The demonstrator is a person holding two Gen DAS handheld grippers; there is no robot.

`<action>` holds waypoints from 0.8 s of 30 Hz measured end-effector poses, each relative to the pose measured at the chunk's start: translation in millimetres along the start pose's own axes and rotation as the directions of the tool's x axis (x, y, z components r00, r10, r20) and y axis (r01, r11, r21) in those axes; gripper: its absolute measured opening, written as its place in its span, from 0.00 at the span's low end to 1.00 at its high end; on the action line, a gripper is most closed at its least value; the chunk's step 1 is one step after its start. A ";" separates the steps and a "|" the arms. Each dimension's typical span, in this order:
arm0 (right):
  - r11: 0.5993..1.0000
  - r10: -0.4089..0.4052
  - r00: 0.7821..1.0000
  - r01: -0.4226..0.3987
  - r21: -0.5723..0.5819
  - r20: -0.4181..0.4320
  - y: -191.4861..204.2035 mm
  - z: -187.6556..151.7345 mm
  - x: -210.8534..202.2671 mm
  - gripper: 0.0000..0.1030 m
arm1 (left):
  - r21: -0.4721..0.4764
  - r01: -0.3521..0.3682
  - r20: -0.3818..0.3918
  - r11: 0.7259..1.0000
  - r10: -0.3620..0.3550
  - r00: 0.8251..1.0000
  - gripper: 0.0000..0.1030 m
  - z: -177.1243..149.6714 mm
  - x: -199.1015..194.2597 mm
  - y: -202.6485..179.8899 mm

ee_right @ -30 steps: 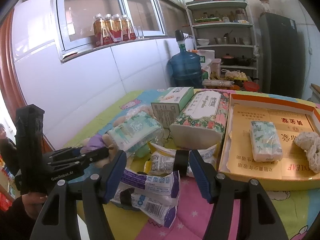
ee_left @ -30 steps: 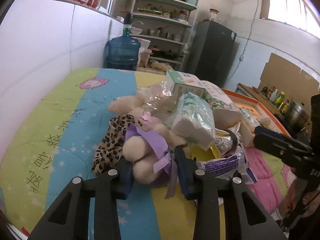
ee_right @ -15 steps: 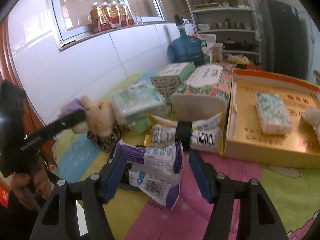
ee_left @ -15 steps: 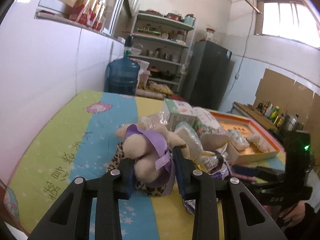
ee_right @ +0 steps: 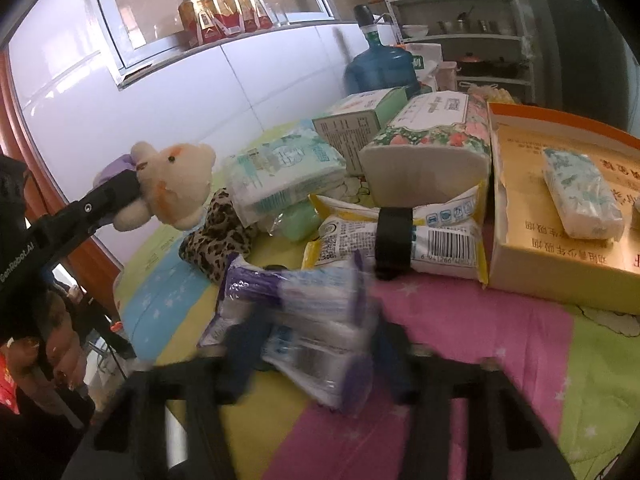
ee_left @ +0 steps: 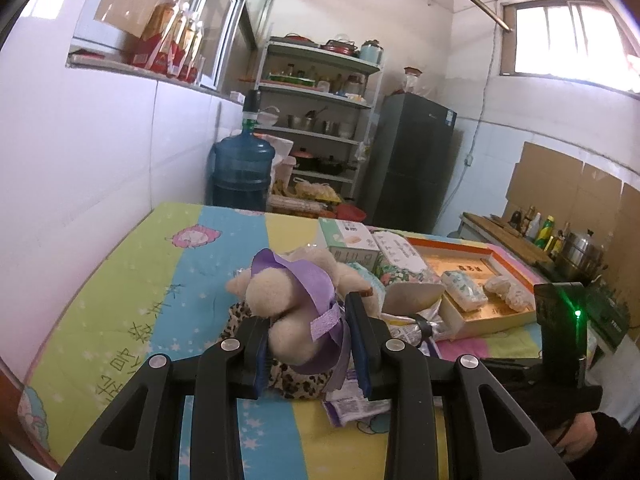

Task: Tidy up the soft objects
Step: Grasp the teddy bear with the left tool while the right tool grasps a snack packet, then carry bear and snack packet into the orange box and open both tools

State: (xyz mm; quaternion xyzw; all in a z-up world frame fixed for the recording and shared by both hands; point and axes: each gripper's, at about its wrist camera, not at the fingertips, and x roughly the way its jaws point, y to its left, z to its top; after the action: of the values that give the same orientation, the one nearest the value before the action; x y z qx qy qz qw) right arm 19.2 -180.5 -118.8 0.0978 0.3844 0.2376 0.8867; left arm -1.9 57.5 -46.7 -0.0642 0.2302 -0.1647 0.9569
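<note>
The left gripper (ee_left: 308,344) is clamped on one plush bear (ee_left: 288,300) in a purple dress, held at the centre of the left wrist view, clear of the striped cloth (ee_left: 132,320) below; in the right wrist view the same bear hangs at middle left, above one leopard-print soft item (ee_right: 218,236). The right gripper (ee_right: 316,344), blurred at the bottom centre of its own view, is closing its jaws on one purple-and-white plastic packet (ee_right: 304,320) that lies between them — the pads already seem to press its sides. Behind it, toward the centre, lies one bundle of two yellow-edged packets (ee_right: 400,232) strapped with a black band. Further back are three tissue items: one green-printed soft pack (ee_right: 284,172), one floral pack (ee_right: 432,140) and one pale green box (ee_right: 360,118). At the right edge sits one orange tray (ee_right: 560,268) — one small wrapped tissue pack (ee_right: 580,192) lies inside. Four bottles (ee_right: 220,14) stand on the sill at upper left.
</note>
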 end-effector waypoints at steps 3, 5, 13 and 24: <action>1.000 0.004 1.000 -0.004 -0.009 0.013 2.4 0.0 -5.0 0.20 | 0.008 0.004 0.004 1.000 -0.004 1.000 0.32 1.0 -2.2 -3.3; 1.000 0.014 0.999 -0.013 -0.014 0.034 4.9 1.4 -10.4 0.18 | 0.011 0.007 0.005 1.000 -0.007 1.000 0.32 2.2 -2.9 -4.7; 0.999 0.029 0.991 -0.025 -0.034 0.131 10.3 9.2 -45.6 0.15 | 0.030 0.021 0.022 0.999 -0.022 1.000 0.32 9.3 -6.7 -17.8; 1.000 0.000 0.968 0.005 -0.017 0.249 -1.9 13.2 -92.4 0.15 | 0.074 0.035 0.026 0.997 -0.037 0.999 0.32 19.3 -4.6 -42.8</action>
State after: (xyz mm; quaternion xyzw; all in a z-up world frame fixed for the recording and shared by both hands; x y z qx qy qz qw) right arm -25.2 -227.9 -51.8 0.1188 0.2680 0.2257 0.9291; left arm -9.1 19.8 -19.1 -0.0353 0.2095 -0.1893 0.9587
